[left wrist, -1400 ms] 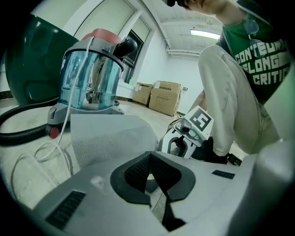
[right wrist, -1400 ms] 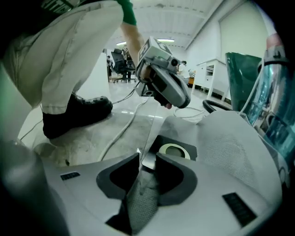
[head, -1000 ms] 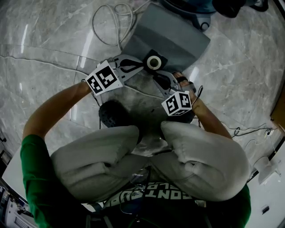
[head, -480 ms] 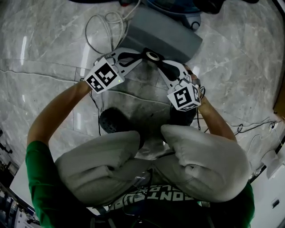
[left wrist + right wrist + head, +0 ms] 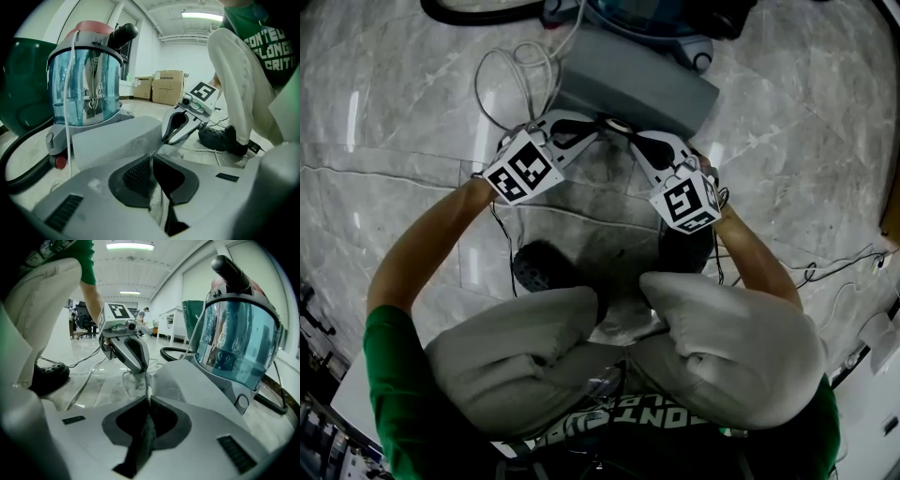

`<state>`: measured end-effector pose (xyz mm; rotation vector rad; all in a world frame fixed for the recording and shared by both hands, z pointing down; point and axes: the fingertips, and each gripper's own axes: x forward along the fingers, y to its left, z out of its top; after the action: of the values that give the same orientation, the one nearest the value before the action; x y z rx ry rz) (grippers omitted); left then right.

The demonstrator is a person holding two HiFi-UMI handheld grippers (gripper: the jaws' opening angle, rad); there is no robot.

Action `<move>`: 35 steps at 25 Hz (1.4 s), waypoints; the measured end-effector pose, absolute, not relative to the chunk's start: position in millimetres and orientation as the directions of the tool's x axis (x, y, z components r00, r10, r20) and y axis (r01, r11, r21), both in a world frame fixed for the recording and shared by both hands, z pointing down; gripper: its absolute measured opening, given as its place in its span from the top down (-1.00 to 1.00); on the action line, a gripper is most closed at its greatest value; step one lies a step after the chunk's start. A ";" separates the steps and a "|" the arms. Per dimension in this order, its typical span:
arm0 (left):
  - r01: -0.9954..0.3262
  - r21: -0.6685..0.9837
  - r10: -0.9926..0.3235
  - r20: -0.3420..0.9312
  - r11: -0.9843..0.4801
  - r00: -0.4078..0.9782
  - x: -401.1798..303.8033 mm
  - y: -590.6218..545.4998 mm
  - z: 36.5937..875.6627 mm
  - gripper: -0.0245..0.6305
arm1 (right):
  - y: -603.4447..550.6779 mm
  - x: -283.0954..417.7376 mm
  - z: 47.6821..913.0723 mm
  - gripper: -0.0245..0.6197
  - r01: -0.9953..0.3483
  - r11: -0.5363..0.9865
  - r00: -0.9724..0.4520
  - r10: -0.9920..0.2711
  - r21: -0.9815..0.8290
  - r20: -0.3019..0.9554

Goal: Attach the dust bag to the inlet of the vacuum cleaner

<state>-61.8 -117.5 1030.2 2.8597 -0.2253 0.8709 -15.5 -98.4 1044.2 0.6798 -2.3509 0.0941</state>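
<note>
Both left gripper (image 5: pixel 594 126) and right gripper (image 5: pixel 634 137) jaws clamp dust bag (image 5: pixel 649 82); head view alone shows its ring (image 5: pixel 619 124).

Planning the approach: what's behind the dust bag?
The blue, clear-bodied vacuum cleaner stands just behind the dust bag, with its black hose lying beside the base. The bag hides part of that base, and no inlet shows.

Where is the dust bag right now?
In the head view, top centre: the dust bag is next to the vacuum cleaner, its collar pinched between left tool and right tool.
</note>
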 end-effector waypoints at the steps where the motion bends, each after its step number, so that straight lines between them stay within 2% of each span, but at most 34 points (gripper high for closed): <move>1: -0.186 0.087 -0.106 0.562 -0.979 0.820 -61.8 -118.6 1029.9 0.91 | -98.8 -15.5 1044.2 0.84 -0.493 0.863 -0.637 -0.443 0.108 0.630; 6: -0.180 0.037 -0.125 0.587 -0.983 0.800 -64.4 -123.4 1035.8 0.88 | -98.7 -15.2 1044.3 0.84 -0.487 0.869 -0.650 -0.432 0.095 0.625; 25: 0.039 0.005 0.031 0.713 -0.999 0.701 -48.5 -126.3 1040.5 0.88 | -116.8 -7.3 1040.5 0.85 -0.459 0.888 -0.682 -0.356 0.006 0.639; 35: 0.004 0.007 0.008 0.659 -1.000 0.752 -46.8 -132.7 981.9 0.90 | -129.6 -2.4 980.5 0.85 -0.450 0.892 -0.732 -0.339 -0.046 0.591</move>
<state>-46.8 -132.7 981.9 2.9352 0.0098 1.1050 -2.4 -129.6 980.5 0.5655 -2.4601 0.2477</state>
